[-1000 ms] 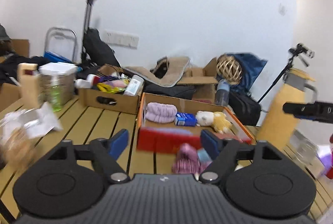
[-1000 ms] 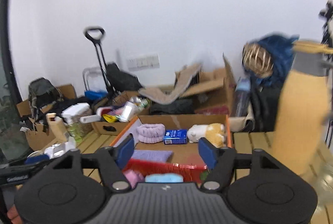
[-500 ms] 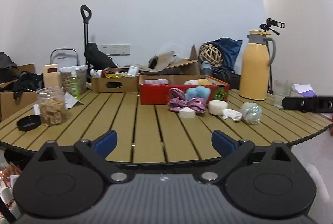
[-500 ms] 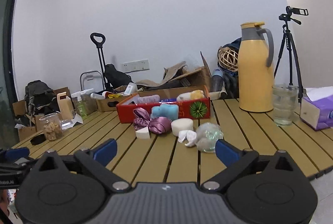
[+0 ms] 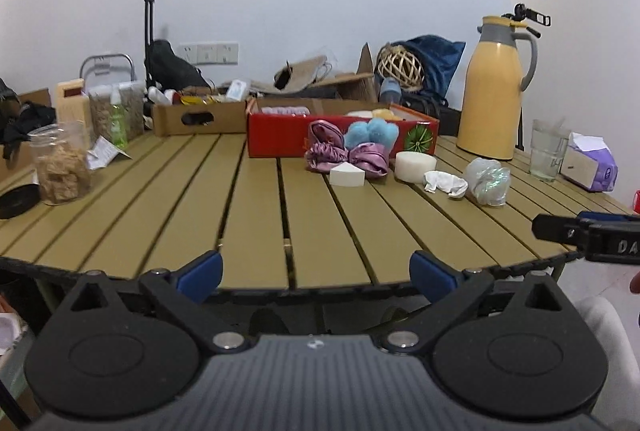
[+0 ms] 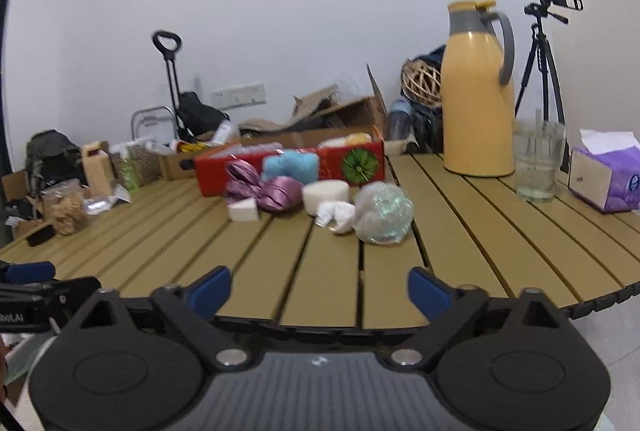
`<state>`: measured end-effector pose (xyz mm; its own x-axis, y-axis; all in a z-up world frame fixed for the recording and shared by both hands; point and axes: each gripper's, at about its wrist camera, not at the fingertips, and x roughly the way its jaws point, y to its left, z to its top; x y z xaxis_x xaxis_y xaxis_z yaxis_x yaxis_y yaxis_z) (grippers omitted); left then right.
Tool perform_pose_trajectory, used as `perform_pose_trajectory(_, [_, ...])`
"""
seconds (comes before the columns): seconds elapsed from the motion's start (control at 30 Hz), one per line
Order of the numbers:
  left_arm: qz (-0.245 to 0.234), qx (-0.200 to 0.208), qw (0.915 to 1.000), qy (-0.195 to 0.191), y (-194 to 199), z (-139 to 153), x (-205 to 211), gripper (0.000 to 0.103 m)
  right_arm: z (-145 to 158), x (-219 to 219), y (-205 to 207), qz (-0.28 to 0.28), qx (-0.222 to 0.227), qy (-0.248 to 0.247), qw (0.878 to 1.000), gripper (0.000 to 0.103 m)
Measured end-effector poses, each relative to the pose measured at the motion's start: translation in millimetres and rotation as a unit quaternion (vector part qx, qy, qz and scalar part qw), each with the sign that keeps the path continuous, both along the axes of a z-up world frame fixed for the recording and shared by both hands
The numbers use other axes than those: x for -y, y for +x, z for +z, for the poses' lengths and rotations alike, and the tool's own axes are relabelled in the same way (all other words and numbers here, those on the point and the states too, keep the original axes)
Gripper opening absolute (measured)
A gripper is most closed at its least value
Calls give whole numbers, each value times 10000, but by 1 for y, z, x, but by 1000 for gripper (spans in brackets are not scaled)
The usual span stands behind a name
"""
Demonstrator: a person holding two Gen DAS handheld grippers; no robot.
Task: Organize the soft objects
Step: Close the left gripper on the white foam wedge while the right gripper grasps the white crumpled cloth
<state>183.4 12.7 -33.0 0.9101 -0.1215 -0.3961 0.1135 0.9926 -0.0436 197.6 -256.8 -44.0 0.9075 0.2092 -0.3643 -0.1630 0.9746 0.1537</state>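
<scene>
Wooden surface (image 5: 256, 215) holds a purple scrunchie (image 5: 346, 157), blue puff (image 5: 372, 133), white sponge (image 5: 415, 167) and shiny ball (image 5: 489, 181), just before the red box (image 5: 276, 135). Left tool (image 5: 316, 273) has just been opening wide, right tool (image 6: 318, 291) just closing a little; both are empty.

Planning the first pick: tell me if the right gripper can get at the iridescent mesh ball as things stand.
Probably yes. The mesh ball sits nearest of the pile, bare table lies before it, and the right gripper has empty, open jaws.

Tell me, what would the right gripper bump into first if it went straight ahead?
Probably the slatted table itself, since the right gripper tilts downward. Skimming above it, the iridescent mesh pouf comes first. Depth is uncertain.
</scene>
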Motion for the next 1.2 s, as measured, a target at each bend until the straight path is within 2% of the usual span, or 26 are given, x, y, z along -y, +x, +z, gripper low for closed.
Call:
perform_pose_trajectory(0.13, [-197,-30,9998,80,39,6,11,92,0,2,35,74,-151,-17,9999,64])
perform_pose_trajectory(0.2, [-240,-117,9995,163,64,10,19,89,6,0,52,213,-121,-20,9997,59])
perform_pose_trajectory(0.33, [-353,-337,9983,316,123,10,35,80,10,-13,99,410,-133,-213,9988,59])
perform_pose_trajectory(0.47, [-423,-713,9957,406,181,9,47,77,4,-26,153,246,-461,-555,9971,58])
perform_pose_trajectory(0.57, [-378,-821,9949,454,213,5,53,74,2,-27,186,169,-709,-526,9960,59])
perform_pose_trajectory(0.6, [-415,-880,9944,401,223,2,53,69,0,-27,194,200,-778,-515,9954,58])
perform_pose_trajectory(0.67, [-405,-1053,9933,259,235,-5,53,48,-5,-30,208,335,-944,-605,9931,45])
perform_pose_trajectory(0.73, [-414,-1213,9916,149,240,-10,51,38,-11,-34,215,466,-1112,-746,9899,28])
perform_pose_trajectory(0.8, [-389,-1111,9930,-38,236,-8,46,34,-12,-33,212,574,-1079,-670,9902,21])
perform_pose_trajectory(0.9, [-292,-1044,9939,-186,221,-4,38,31,-9,-33,201,705,-1033,-613,9903,18])
perform_pose_trajectory(1.03, [-344,-963,9931,-576,179,6,27,31,2,-34,171,886,-891,-372,9914,18])
perform_pose_trajectory(1.2, [-348,-702,9951,-602,139,25,17,32,24,-41,135,1103,-572,-211,9920,18])
